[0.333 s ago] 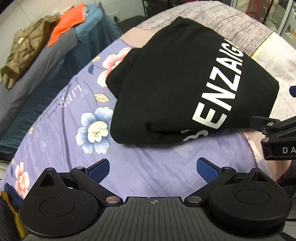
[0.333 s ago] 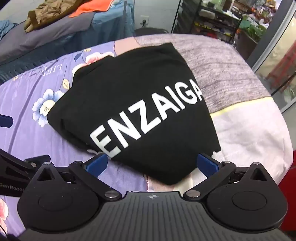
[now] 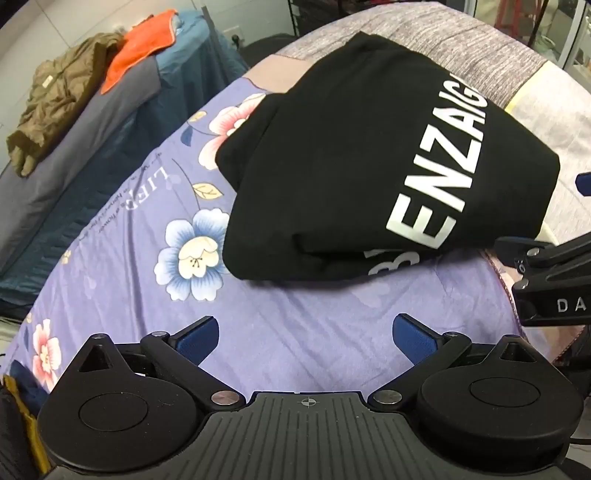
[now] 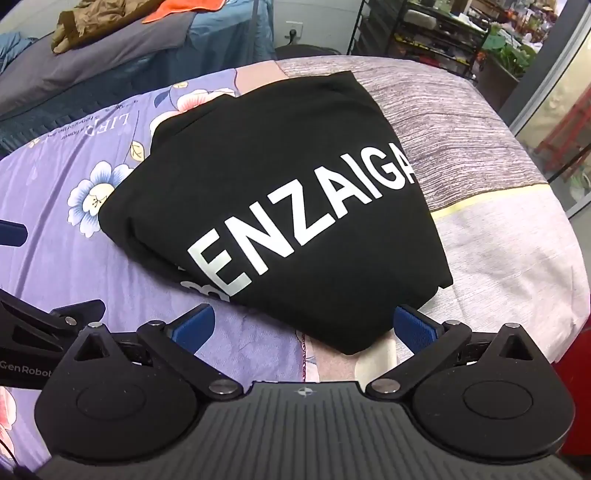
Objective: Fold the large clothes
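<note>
A black garment (image 3: pixel 362 155) with white lettering lies folded into a thick rectangle on the bed's purple floral sheet (image 3: pixel 122 236). My left gripper (image 3: pixel 306 332) hovers open over bare sheet, short of the garment's near edge, with nothing between its blue pads. In the right wrist view the same garment (image 4: pixel 295 192) fills the middle. My right gripper (image 4: pixel 304 326) stands wide open at its near corner, and the cloth edge lies between the pads without being pressed. One of the right gripper's fingers (image 3: pixel 532 251) shows at the left wrist view's right edge.
The bed's far half is grey striped cloth (image 4: pixel 461 122) and its right side is pale (image 4: pixel 517 251). A second bed at the back left holds an olive jacket (image 3: pixel 62 107) and an orange cloth (image 3: pixel 144 48). Metal shelves (image 4: pixel 424 33) and a glass door stand behind.
</note>
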`<state>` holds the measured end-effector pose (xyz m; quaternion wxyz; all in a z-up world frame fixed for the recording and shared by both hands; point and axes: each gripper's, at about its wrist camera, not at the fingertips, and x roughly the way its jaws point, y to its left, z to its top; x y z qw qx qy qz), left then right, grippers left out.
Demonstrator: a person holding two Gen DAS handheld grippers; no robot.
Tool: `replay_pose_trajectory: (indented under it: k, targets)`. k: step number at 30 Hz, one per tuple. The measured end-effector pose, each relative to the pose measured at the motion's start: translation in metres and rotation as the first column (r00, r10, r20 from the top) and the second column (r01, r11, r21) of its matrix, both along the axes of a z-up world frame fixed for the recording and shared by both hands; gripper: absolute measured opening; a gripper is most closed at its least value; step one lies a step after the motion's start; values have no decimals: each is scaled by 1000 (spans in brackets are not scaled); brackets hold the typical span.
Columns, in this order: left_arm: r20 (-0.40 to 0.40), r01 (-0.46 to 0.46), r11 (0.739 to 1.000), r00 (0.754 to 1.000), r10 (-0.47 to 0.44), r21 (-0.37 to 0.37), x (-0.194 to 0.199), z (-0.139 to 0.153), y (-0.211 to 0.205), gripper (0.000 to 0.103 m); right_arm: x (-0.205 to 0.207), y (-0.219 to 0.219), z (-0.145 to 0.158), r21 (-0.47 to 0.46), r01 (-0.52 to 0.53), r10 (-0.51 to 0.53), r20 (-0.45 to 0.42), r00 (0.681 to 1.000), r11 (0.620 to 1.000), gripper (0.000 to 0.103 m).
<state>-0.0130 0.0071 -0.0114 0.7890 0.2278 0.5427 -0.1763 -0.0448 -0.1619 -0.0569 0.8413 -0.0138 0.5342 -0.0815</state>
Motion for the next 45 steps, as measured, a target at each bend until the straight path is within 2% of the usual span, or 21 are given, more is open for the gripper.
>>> replay_pose_trajectory:
  k: [9, 17, 45]
  targets:
    - [-5, 36, 999, 999, -36, 19, -10, -8, -5, 103, -7, -7, -3, 65, 50, -50, -4, 999, 997, 102]
    - [-4, 32, 999, 999, -32, 11, -11, -9, -3, 103, -19, -17, -7, 81, 109, -108, -17, 994, 991, 102]
    - [-11, -7, 1000, 1000, 7, -8, -14, -13, 9, 103, -26, -11, -4, 74, 100, -99, -12, 995, 992, 102]
